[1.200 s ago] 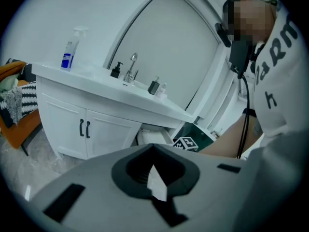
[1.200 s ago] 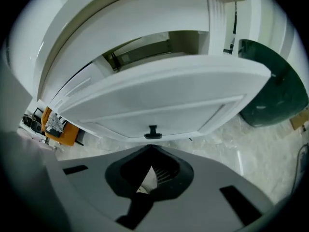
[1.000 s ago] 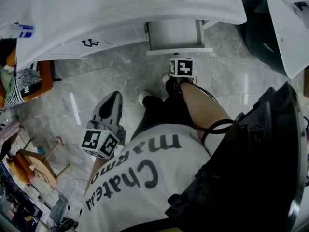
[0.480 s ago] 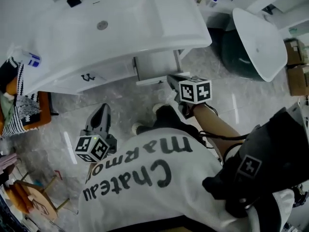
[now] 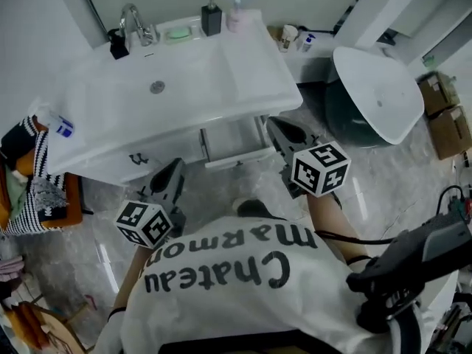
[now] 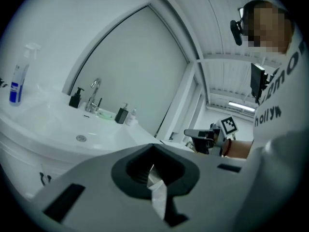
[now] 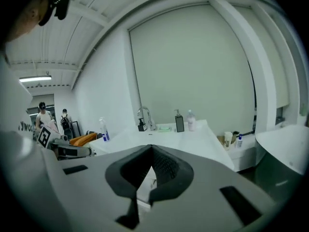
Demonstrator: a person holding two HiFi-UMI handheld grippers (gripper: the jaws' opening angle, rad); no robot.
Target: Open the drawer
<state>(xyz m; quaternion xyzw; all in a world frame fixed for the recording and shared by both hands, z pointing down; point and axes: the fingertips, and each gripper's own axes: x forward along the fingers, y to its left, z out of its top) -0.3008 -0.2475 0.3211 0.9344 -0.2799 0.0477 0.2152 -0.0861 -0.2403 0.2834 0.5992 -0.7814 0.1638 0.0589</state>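
Jaws of both grippers are pressed together, gripping nothing. The left gripper hangs near and left of the drawer, the right gripper just right of it, both raised in open air. The drawer stands pulled out from under the near edge of the white surface; what it holds cannot be made out. A basin is sunk in the surface. At its far edge stand a faucet, a dark dispenser and a pale bottle, and a spray bottle lies at the left edge. Grey tiled floor spreads in front, with a white tub to the right.
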